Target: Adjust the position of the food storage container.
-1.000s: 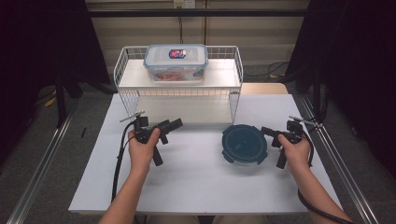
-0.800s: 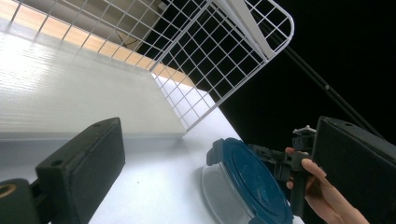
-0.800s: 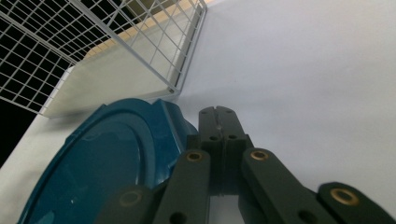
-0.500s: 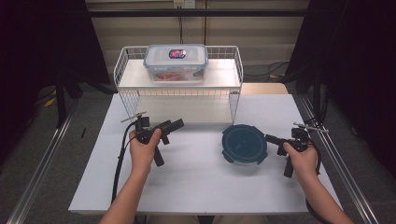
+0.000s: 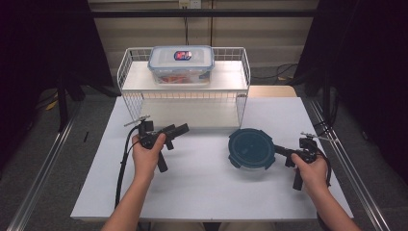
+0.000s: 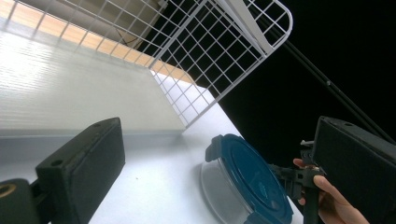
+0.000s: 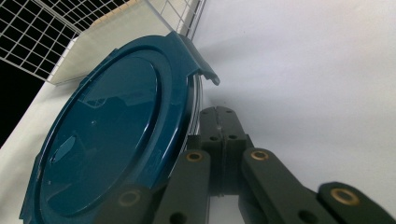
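A round clear container with a dark blue clip lid point(image 5: 251, 147) sits on the white table point(image 5: 202, 183), right of centre. My right gripper point(image 5: 278, 150) lies low at its right side, jaws shut together with nothing between them. In the right gripper view the shut gripper point(image 7: 223, 122) points just under the blue lid point(image 7: 107, 140), beside one of its clip tabs; whether it touches I cannot tell. My left gripper point(image 5: 177, 130) hovers left of centre, in front of the rack, and is open. In the left gripper view its gripper point(image 6: 217, 126) frames the lidded container point(image 6: 245, 179) farther off.
A white wire rack point(image 5: 185, 82) stands at the back of the table, with a rectangular clear box with a clip lid point(image 5: 181, 64) on its top shelf. A cable point(image 5: 122, 163) trails from the left gripper toward the near edge. Metal rails run along both sides of the table.
My right hand has drawn back toward the near edge and slightly right, its shut gripper staying by the container's right side. The left gripper and the container have not moved.
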`<state>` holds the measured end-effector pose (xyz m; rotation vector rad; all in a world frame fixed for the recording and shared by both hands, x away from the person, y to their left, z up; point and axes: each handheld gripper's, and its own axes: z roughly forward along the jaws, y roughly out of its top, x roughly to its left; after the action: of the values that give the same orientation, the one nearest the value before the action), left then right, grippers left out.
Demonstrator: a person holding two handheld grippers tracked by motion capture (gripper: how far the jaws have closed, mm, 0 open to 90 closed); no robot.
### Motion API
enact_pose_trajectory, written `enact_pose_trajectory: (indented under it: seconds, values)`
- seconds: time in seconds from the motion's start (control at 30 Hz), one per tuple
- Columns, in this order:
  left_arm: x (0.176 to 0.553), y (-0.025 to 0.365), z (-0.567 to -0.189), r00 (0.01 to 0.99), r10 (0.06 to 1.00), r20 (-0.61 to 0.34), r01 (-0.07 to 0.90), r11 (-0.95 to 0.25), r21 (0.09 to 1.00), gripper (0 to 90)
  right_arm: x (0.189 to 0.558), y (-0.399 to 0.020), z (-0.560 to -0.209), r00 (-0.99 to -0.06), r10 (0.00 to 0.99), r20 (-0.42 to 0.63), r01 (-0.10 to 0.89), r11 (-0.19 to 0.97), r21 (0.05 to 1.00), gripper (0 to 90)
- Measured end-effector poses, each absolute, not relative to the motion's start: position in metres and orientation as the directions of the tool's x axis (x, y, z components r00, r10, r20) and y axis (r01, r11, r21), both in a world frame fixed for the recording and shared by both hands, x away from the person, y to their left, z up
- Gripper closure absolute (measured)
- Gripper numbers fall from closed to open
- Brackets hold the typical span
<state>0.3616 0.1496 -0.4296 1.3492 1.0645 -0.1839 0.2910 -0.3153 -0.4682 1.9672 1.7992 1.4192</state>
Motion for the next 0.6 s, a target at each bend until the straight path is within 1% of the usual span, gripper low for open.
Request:
enact_pose_trajectory:
  seconds: [0.07, 0.2, 0.33, 0.53, 0.6]
  values:
    - [0.362, 0.149, -0.431, 0.557, 0.457, -0.694, 0.656, 0.270, 0.705, 2.7, 0.292, -0.313, -0.469, -0.152, 0.823, 0.548, 0.719, -0.289, 0.633, 90.0]
    - [0.362, 0.148, -0.431, 0.546, 0.455, -0.703, 0.665, 0.275, 0.694, 2.7, 0.294, -0.303, -0.469, -0.168, 0.818, 0.550, 0.724, -0.276, 0.632, 90.0]
    - [0.361, 0.148, -0.431, 0.548, 0.464, -0.696, 0.667, 0.260, 0.699, 2.7, 0.297, -0.288, -0.469, -0.205, 0.815, 0.543, 0.728, -0.244, 0.641, 90.0]
    - [0.359, 0.153, -0.431, 0.553, 0.480, -0.681, 0.668, 0.232, 0.707, 2.6, 0.303, -0.269, -0.470, -0.234, 0.803, 0.549, 0.733, -0.225, 0.642, 90.0]
    - [0.359, 0.155, -0.431, 0.546, 0.475, -0.690, 0.675, 0.238, 0.698, 2.6, 0.305, -0.262, -0.470, -0.245, 0.801, 0.546, 0.731, -0.216, 0.647, 90.0]
